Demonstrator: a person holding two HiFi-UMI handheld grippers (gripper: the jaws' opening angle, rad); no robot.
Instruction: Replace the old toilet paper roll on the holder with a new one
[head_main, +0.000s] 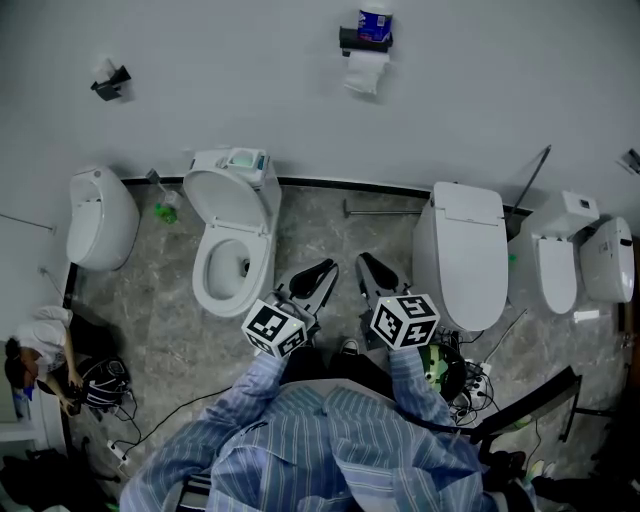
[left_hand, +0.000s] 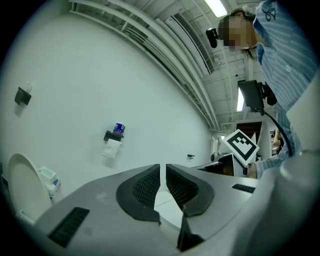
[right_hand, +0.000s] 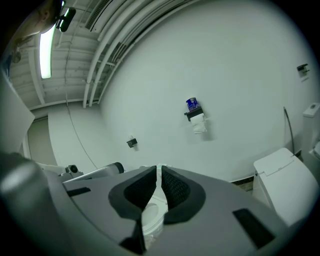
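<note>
- At the upper middle of the head view, on the white wall (head_main: 230, 70), the black holder (head_main: 350, 41) is carrying the toilet paper roll (head_main: 366, 72), with a loose tail of paper hanging down from it.
- A blue package (head_main: 375, 22) is standing on top of the holder and touching it. I cannot tell whether it is a wrapped roll.
- In the lower middle of the frame, the left gripper (head_main: 322, 270) and the right gripper (head_main: 368, 265) are pointing up-frame toward the wall. They are side by side and well apart from the holder.
- In the left gripper view, its 2 jaws are sitting almost together with only a thin slit between the ribbed pads, and they are gripping nothing. The holder is showing at mid-left, beyond the jaws.
- In the right gripper view, its 2 jaws are likewise nearly meeting and holding nothing. The holder is sitting above the jaws and right of centre.
- Each gripper is carrying 1 marker cube, the left cube (head_main: 273, 328) and the right cube (head_main: 404, 320).
- Striped sleeves (head_main: 300, 440) are filling the bottom middle.
- On the marbled floor (head_main: 150, 310), an open toilet (head_main: 205, 270) is standing just left of the grippers, and a closed toilet (head_main: 465, 240) is standing just to their right.
- At upper left, a second wall holder (head_main: 110, 82) is hanging.
- At lower left, a person (head_main: 40, 350) is crouching among cables.
</note>
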